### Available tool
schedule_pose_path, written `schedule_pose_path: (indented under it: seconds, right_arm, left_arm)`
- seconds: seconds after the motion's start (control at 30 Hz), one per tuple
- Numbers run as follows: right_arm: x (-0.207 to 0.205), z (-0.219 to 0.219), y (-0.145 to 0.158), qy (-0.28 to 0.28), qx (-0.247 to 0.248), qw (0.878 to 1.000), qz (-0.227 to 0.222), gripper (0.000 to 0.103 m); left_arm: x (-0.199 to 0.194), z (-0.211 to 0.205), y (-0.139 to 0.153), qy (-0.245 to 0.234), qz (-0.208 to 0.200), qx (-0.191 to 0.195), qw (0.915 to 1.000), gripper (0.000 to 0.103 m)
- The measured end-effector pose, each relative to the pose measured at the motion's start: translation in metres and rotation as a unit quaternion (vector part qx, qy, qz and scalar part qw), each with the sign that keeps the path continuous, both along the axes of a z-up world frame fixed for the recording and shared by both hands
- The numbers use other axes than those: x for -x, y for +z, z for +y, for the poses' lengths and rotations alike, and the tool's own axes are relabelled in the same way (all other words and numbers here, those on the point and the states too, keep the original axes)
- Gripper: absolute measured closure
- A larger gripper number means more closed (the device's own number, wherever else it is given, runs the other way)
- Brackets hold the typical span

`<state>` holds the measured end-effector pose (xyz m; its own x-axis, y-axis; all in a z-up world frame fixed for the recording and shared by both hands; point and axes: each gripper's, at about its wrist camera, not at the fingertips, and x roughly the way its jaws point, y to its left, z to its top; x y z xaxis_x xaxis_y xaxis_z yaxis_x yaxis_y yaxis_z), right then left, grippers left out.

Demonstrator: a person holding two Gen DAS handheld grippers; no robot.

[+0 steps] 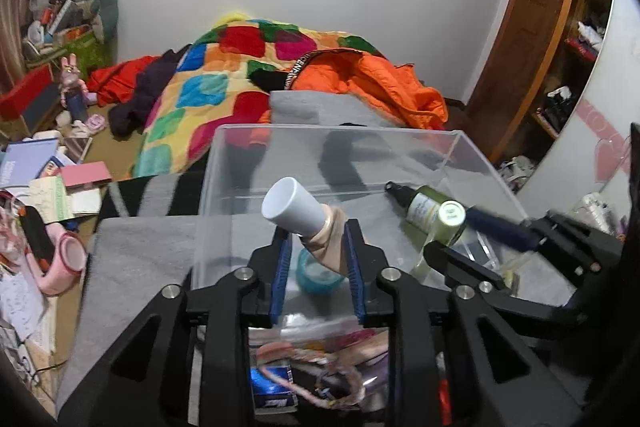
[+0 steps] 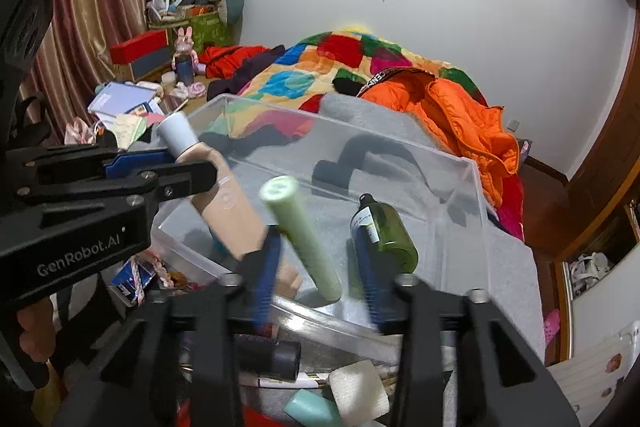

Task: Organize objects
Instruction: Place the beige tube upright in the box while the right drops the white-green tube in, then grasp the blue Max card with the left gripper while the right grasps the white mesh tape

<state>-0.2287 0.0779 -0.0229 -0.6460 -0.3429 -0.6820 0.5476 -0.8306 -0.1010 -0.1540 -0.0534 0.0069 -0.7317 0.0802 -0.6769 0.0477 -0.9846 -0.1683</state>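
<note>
My left gripper (image 1: 316, 247) is shut on a beige tube with a white cap (image 1: 306, 217), held tilted above a clear plastic bin (image 1: 460, 143); the tube also shows in the right wrist view (image 2: 224, 195). My right gripper (image 2: 318, 267) is open around a light green tube (image 2: 302, 235) that stands tilted in the bin (image 2: 472, 167). The green tube's cap (image 1: 450, 217) shows in the left wrist view between the right gripper's fingers (image 1: 500, 225). A dark green spray bottle (image 2: 382, 233) lies in the bin beside it, also in the left wrist view (image 1: 416, 201). A teal jar (image 1: 318, 273) sits below the beige tube.
A colourful quilt (image 1: 224, 75) and an orange jacket (image 1: 384, 83) cover the bed behind the bin. Books and clutter (image 1: 48, 179) lie at the left. A round metal container (image 2: 332, 331) with small items and a bag of oddments (image 1: 312, 367) sit in front. A wooden wardrobe (image 1: 536, 27) stands at the right.
</note>
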Motion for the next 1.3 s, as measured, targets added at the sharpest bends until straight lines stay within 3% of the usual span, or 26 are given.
schedule_pose_path:
  seconds: [0.07,0.17,0.33,0.4,0.47,0.53,0.67,0.77,0.9,1.3]
  right_arm:
    - [-0.003,0.002,0.003,-0.002,0.008,1.000,0.006,0.054]
    - [-0.005,0.007,0.007,-0.003,0.020,1.000,0.005,0.051]
    - [-0.011,0.015,0.013,-0.013,0.030,0.999,0.011,0.041]
    - [-0.013,0.019,0.015,-0.017,0.038,0.999,0.010,0.037]
    - [-0.015,0.024,0.018,-0.019,0.046,0.999,0.007,0.028]
    - [-0.016,0.029,0.020,-0.023,0.055,0.998,0.002,0.027]
    - [-0.019,0.045,0.026,-0.028,0.085,0.996,-0.014,0.027]
    - [-0.023,0.058,0.025,-0.043,0.100,0.994,-0.021,0.026]
    - [-0.027,0.070,0.021,-0.067,0.101,0.992,-0.022,0.026]
    - [-0.035,0.089,-0.001,-0.083,0.099,0.990,-0.050,0.026]
  left_arm:
    - [-0.004,-0.002,0.002,0.004,0.002,0.007,1.0000,0.064]
    - [-0.010,-0.005,0.006,0.013,0.006,0.015,0.9998,0.037]
    - [-0.020,-0.006,0.016,0.015,0.017,0.030,0.9993,0.032]
    - [-0.026,-0.004,0.021,0.015,0.023,0.038,0.9989,0.024]
    - [-0.033,-0.001,0.026,0.010,0.030,0.044,0.9985,0.023]
    - [-0.039,0.002,0.031,0.003,0.037,0.054,0.9979,0.022]
    - [-0.060,0.003,0.039,0.010,0.062,0.088,0.9942,0.006]
    - [-0.075,-0.003,0.041,0.018,0.069,0.092,0.9931,0.005]
    - [-0.083,-0.014,0.032,0.027,0.047,0.077,0.9956,0.004]
    - [-0.096,-0.026,-0.030,0.043,-0.014,0.091,0.9949,0.004]
